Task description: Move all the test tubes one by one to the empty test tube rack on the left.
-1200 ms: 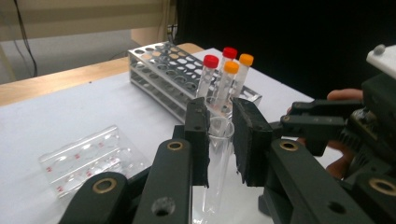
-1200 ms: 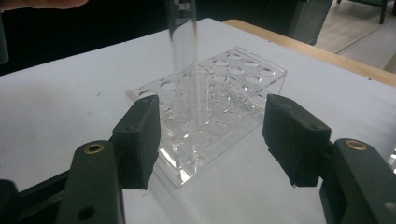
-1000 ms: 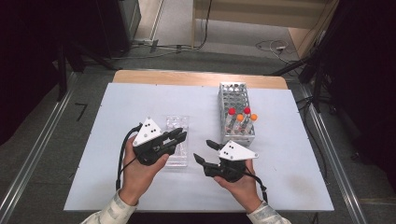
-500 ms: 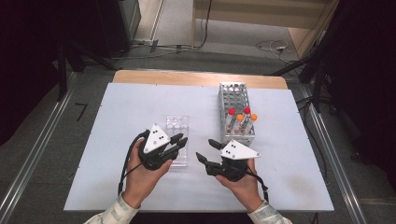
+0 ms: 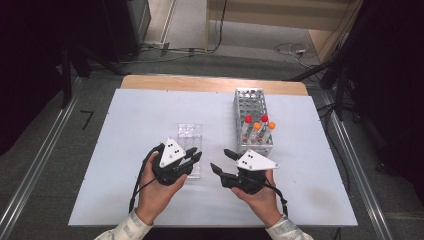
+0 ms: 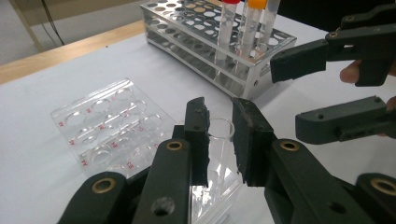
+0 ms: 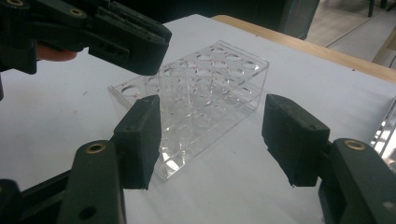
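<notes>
Left gripper (image 6: 219, 140) clamps a clear tube (image 6: 218, 140) over the clear rack (image 6: 107, 126).

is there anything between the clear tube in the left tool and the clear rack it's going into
Nothing visible. The left tool is shut on the clear tube, right over the near end of the clear rack. The wells there look empty. The right tool waits open beside the rack, apart from it.

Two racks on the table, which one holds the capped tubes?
The metal rack at the right; red- and orange-capped tubes stand in it. The clear plastic rack holds no capped tubes.
</notes>
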{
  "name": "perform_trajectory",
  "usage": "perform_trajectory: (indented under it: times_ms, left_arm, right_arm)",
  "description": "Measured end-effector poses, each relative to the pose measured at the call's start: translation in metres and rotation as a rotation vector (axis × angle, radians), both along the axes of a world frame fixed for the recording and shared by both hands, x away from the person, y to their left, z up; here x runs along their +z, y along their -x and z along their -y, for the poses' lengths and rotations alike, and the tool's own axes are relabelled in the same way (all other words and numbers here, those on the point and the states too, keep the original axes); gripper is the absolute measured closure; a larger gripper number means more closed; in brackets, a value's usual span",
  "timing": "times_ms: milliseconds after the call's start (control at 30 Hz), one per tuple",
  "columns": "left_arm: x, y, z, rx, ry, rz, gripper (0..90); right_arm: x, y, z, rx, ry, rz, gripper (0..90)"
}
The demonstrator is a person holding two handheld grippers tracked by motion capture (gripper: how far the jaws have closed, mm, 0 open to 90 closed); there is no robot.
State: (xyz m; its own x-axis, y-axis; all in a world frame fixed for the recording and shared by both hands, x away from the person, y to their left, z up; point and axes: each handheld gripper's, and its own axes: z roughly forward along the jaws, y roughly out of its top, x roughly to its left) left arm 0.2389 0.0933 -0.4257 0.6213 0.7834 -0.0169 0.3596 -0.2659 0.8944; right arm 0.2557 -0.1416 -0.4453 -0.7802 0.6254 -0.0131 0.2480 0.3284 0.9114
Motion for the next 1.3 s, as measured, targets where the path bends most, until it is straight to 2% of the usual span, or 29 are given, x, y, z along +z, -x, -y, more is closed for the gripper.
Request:
perform_trajectory:
  times_ms: [267, 433, 667, 767, 800, 833, 933, 1000, 1033, 1300]
  left_arm:
    - [0.000, 0.000, 0.000, -0.010, 0.002, 0.002, 73.4]
    - [0.003, -0.001, -0.003, -0.014, 0.043, -0.008, 68.7]
    - [0.005, -0.001, -0.005, -0.025, 0.105, -0.011, 55.5]
    - [0.005, -0.002, -0.008, -0.003, 0.119, -0.004, 47.0]
    - [0.005, -0.002, -0.009, 0.014, 0.111, 0.006, 40.9]
    - [0.006, -0.003, -0.010, 0.026, 0.111, 0.014, 40.9]
    - [0.007, -0.003, -0.012, 0.051, 0.112, 0.022, 34.9]
    - [0.007, -0.003, -0.012, 0.057, 0.117, 0.023, 32.4]
    - [0.006, -0.004, -0.013, 0.059, 0.117, 0.024, 32.4]
    - [0.005, -0.005, -0.013, 0.069, 0.127, 0.020, 26.7]
  right_arm:
    - [-0.001, -0.001, 0.000, -0.001, 0.003, 0.000, 35.9]
    - [0.000, -0.001, 0.001, -0.007, 0.000, 0.002, 35.9]
    - [0.003, -0.009, 0.012, -0.046, 0.000, 0.007, 35.9]
    - [0.007, -0.014, 0.022, -0.083, -0.015, 0.010, 35.9]
    - [0.009, -0.019, 0.029, -0.111, -0.020, 0.011, 35.8]
    - [0.009, -0.019, 0.029, -0.111, -0.020, 0.011, 35.8]
    - [0.012, -0.027, 0.043, -0.165, -0.024, 0.014, 35.9]
    - [0.013, -0.036, 0.058, -0.218, -0.029, 0.000, 35.7]
    - [0.013, -0.036, 0.058, -0.218, -0.029, 0.000, 35.7]
    - [0.012, -0.053, 0.091, -0.366, -0.028, -0.001, 35.3]
